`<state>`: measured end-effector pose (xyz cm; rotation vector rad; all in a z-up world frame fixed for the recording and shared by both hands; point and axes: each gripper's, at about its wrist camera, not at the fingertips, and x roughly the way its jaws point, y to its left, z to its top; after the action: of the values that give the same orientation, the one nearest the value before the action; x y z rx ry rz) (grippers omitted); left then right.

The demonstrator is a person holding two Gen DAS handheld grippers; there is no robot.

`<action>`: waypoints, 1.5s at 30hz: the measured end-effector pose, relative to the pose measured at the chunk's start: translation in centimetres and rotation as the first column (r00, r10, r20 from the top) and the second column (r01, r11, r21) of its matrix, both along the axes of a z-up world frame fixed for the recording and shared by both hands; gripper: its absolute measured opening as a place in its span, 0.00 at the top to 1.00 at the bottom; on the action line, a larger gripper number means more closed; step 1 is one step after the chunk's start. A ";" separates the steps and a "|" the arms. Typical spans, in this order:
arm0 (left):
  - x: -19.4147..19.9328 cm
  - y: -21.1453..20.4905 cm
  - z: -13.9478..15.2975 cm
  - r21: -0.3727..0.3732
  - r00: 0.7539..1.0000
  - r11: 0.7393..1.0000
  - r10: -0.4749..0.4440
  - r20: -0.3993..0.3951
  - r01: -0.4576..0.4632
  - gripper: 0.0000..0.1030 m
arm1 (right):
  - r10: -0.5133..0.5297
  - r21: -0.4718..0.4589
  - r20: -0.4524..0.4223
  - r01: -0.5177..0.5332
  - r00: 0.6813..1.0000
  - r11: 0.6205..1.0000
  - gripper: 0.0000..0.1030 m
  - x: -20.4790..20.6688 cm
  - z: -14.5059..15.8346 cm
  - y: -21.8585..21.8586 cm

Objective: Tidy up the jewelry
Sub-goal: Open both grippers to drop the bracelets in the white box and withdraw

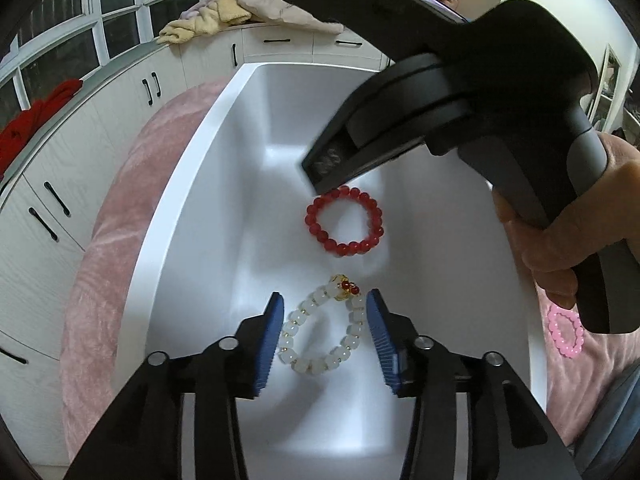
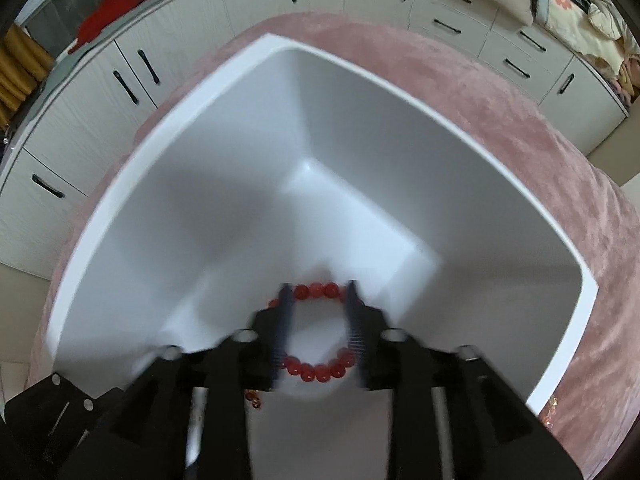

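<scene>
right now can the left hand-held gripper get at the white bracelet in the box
Probably yes: the left hand-held gripper is open with the white bracelet lying between its fingers on the floor of the white box, nothing over it.

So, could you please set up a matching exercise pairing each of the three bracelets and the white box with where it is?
Things:
1. red bracelet
2. white bracelet
3. pink bracelet
4. white box

Places:
A. lying on the pink blanket, outside the box
B. resting on the pink blanket, holding two bracelets
C. on the box floor, between the open fingers of the left gripper
D. on the box floor, below the right gripper

Pairs: 1-D, 2-C, 3-A, 4-B
</scene>
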<state>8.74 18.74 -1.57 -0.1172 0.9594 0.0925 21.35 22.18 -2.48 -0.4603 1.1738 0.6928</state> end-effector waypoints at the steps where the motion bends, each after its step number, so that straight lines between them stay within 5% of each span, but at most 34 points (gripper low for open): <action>1: 0.0 -0.1 0.1 0.003 1.000 1.000 -0.001 0.003 0.001 0.52 | 0.008 0.006 0.015 -0.008 1.000 1.000 0.51 -0.2 0.4 0.0; 14: -1.5 -0.4 1.9 -0.003 0.996 1.000 -0.022 0.084 0.023 0.31 | 0.027 0.141 0.098 -0.040 0.995 0.989 0.40 -2.0 7.4 -3.3; 22: -2.9 -0.7 3.7 -0.022 0.984 1.000 -0.007 0.178 0.011 0.12 | 0.012 0.226 0.167 -0.050 0.986 0.973 0.33 -4.2 12.5 -9.5; 24: -3.1 -1.0 3.6 -0.021 0.982 1.000 -0.004 0.188 0.008 0.10 | -0.009 0.248 0.187 -0.039 0.982 0.968 0.22 -4.6 13.7 -11.7; 27: -3.4 -1.4 4.2 -0.010 0.973 1.000 0.003 0.232 -0.001 0.08 | -0.051 0.271 0.219 -0.010 0.974 0.963 0.21 -5.1 14.9 -15.3; 31: -4.1 -2.3 5.5 0.000 0.946 1.000 -0.006 0.323 0.006 0.07 | -0.102 0.276 0.264 0.026 0.959 0.961 0.12 -5.5 15.4 -19.4; 37: -5.4 -5.1 6.6 0.084 0.902 0.995 -0.078 0.424 0.047 0.05 | -0.170 0.253 0.272 0.100 0.947 0.962 0.11 -5.3 13.9 -25.0; 42: -5.6 -6.8 6.3 0.049 0.889 0.992 -0.128 0.440 0.118 0.05 | -0.196 0.176 0.319 0.145 0.927 0.974 0.11 -5.6 11.6 -27.9; 45: -6.4 -7.9 6.8 0.031 0.855 0.988 -0.147 0.497 0.152 0.05 | -0.165 0.098 0.368 0.138 0.915 0.986 0.11 -6.1 9.9 -29.0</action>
<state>2.32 10.86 5.25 -0.0687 0.4455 -0.0856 15.28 -6.82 7.45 -0.4154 0.8098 0.4824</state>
